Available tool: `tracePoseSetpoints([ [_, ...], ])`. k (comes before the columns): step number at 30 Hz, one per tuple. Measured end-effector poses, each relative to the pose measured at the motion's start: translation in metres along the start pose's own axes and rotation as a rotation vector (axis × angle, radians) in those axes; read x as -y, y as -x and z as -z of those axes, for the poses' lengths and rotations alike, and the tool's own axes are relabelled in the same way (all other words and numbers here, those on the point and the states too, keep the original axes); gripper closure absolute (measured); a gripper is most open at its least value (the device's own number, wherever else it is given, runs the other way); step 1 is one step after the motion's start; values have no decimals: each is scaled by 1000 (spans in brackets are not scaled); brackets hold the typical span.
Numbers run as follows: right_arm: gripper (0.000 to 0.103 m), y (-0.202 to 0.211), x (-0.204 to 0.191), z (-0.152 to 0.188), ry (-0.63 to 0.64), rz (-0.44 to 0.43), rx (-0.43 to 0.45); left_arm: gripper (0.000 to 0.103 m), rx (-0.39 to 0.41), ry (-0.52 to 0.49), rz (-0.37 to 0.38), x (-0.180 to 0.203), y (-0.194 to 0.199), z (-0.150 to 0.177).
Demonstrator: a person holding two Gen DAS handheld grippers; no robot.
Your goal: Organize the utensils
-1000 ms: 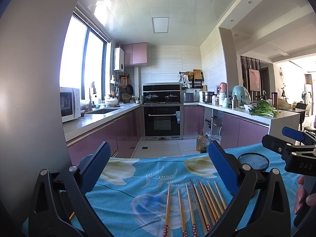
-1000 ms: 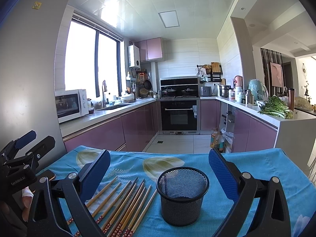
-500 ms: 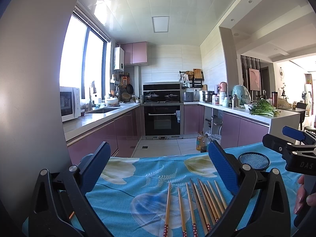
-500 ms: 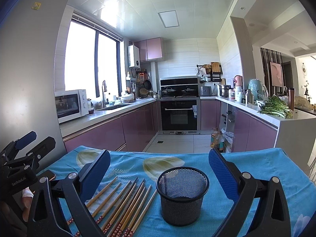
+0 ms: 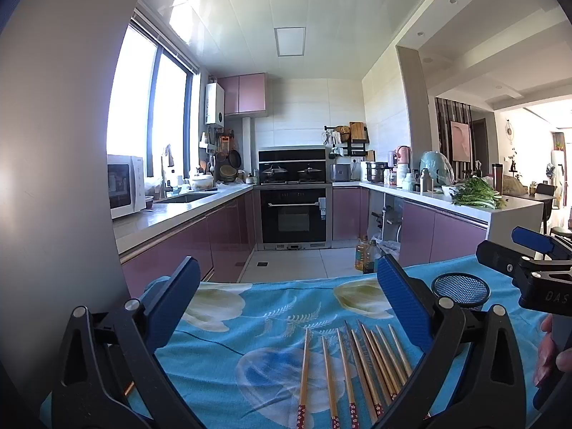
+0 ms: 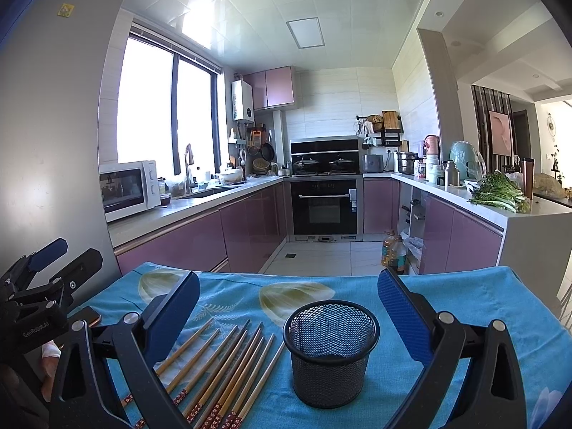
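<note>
Several wooden chopsticks with red patterned ends lie side by side on the blue floral tablecloth; they also show in the right wrist view. A black mesh cup stands upright and empty to their right, and shows in the left wrist view. My left gripper is open and empty above the chopsticks. My right gripper is open and empty, with the cup between its fingers' line of view.
The tablecloth ends at the far table edge, with the kitchen floor beyond. A phone lies at the table's left. The other gripper shows at each view's side: the right one and the left one.
</note>
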State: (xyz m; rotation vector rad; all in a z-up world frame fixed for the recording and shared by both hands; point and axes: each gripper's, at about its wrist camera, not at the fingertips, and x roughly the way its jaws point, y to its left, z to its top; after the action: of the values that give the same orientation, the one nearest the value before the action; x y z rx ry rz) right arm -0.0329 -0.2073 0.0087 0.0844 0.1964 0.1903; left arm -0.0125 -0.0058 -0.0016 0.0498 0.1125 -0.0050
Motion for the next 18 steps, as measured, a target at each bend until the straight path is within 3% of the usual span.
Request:
tracePoseSetpoints([
  [6,7,0,-3,5,7,-82,-75,6,-60,-20,9,-4,-13,6],
  [12,9,-7,-17,26,56,-182,-220,6,-236,-71,47,-11,-44,28],
  [15,20,-16,-26,41,79,-212,-312,6,-340,-95,77,-11,-59,43],
  [18,36,-36,-30,59,66,-224,-431,15,-428,-100,113,-12,-76,60],
])
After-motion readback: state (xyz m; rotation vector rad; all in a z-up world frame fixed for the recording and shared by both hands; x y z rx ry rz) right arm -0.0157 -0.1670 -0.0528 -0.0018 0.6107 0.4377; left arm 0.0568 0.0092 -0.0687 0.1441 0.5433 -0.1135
